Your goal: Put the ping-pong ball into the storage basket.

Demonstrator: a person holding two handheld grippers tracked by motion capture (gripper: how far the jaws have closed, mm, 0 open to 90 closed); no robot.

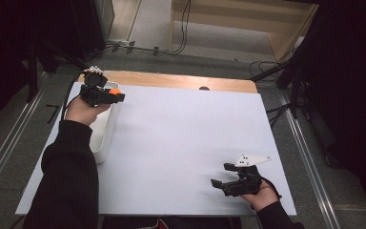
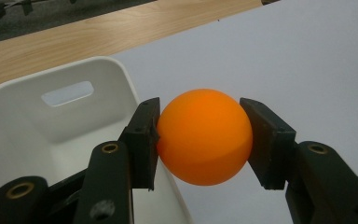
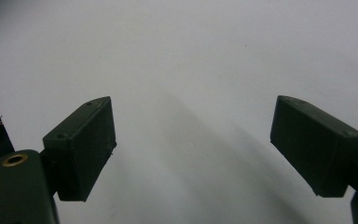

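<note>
An orange ball (image 2: 204, 135) sits pinched between both black pads of my left gripper (image 2: 200, 140), which is shut on it. In the high view that left gripper (image 1: 118, 94) hovers at the far left of the table, over the far end of a white bin (image 1: 106, 138), with the orange ball (image 1: 115, 90) at its tip. The white bin (image 2: 37, 126) lies just below and left of the ball in the left gripper view, its inside bare where I can see it. My right gripper (image 1: 221, 175) rests near the front right of the white sheet, jaws wide apart with nothing between them (image 3: 193, 140).
A white sheet (image 1: 186, 138) covers most of the wooden table (image 1: 181, 81). Dark stands and cables ring the table on the floor beyond its far and right edges.
</note>
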